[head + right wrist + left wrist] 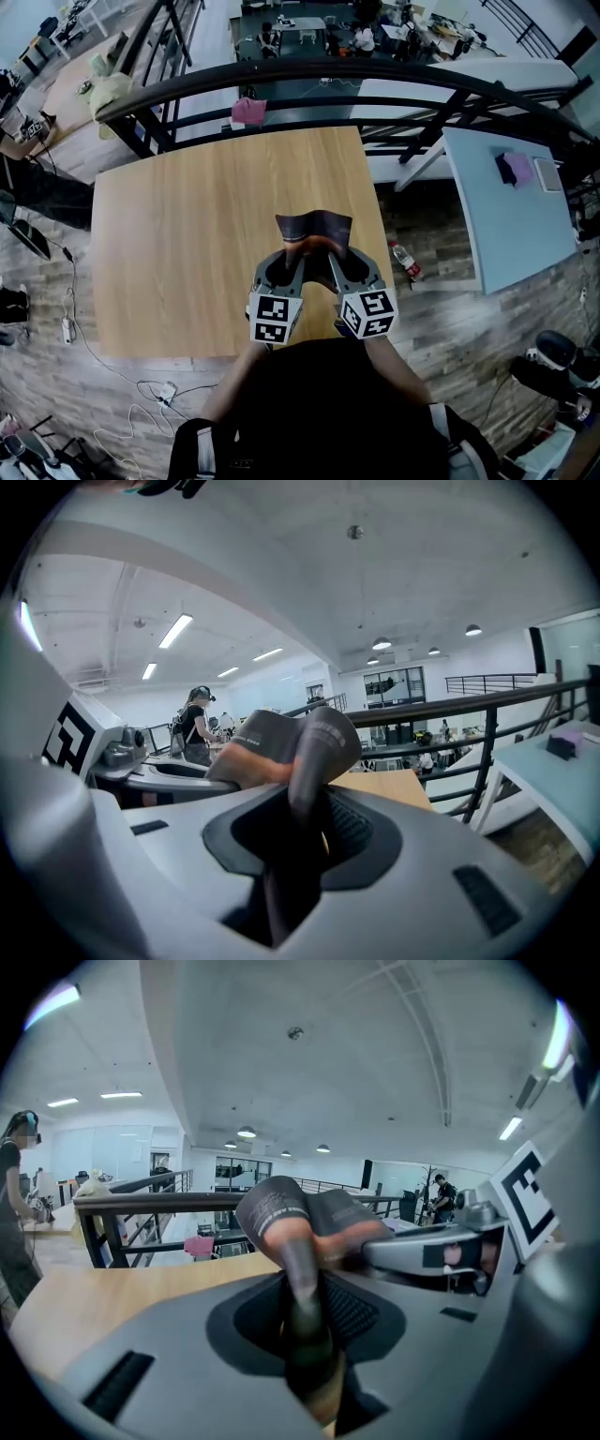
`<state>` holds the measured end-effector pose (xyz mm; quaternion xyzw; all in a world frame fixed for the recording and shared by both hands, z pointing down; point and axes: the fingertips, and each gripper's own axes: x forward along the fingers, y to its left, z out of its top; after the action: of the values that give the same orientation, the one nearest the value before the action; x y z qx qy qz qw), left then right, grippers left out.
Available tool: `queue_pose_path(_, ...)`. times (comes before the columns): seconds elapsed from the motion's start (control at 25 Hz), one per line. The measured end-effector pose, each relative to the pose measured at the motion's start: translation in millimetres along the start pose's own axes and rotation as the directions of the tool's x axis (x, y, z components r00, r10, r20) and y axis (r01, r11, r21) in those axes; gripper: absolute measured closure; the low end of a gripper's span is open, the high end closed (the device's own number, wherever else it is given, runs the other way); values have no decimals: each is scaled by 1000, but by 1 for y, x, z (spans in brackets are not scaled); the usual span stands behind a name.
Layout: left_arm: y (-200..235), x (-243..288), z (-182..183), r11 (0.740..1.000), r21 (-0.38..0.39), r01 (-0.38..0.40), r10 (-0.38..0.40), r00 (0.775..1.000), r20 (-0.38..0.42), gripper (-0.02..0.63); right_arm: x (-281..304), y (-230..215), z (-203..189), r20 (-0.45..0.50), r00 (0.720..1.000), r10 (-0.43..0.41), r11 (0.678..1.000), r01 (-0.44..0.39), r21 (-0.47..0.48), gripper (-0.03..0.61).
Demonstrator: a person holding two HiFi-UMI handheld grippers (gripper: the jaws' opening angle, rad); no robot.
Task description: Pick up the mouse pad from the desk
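The dark mouse pad with an orange underside hangs in the air above the wooden desk, bent into a fold between my two grippers. My left gripper is shut on its left edge and my right gripper is shut on its right edge, close side by side. In the left gripper view the mouse pad runs up from the pinch of the left gripper and curls right. The right gripper view shows the mouse pad clamped by the right gripper and curling left.
A black metal railing runs along the desk's far edge, with a lower floor beyond. A light blue table stands at the right with small items on it. Cables lie on the floor at the left. A person stands in the distance.
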<state>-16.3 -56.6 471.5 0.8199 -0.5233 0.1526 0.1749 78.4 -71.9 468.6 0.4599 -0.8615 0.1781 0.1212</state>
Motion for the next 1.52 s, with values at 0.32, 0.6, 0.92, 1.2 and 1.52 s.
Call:
queue_pose_path(0.32,-2,-39,6,1000,-2,-7,8,998,70,485,-27,30,10,62,998,7,1000,-7,-6,463)
queue_pose_path(0.6,0,-59,-5,1000,-3,-21,21,997,75,483,-34,48,1,61,998,31,999,-30,-16,463)
queue_pose_path(0.92,1,-59,-8,1000,-20,-10,12,998,69,483,-35,52,0,51,998,44,999,-43,-28,481)
queue_pose_path(1.2,-3,-57,-8,1000,-23,-4,6,998,66,483,-37,47,-1,52,998,33,999,-31,-25,488)
queue_pose_path(1.52,-7,-54,-10,1000,-25,1,1,998,62,483,-40,43,-3,50,998,30,999,-28,-26,488)
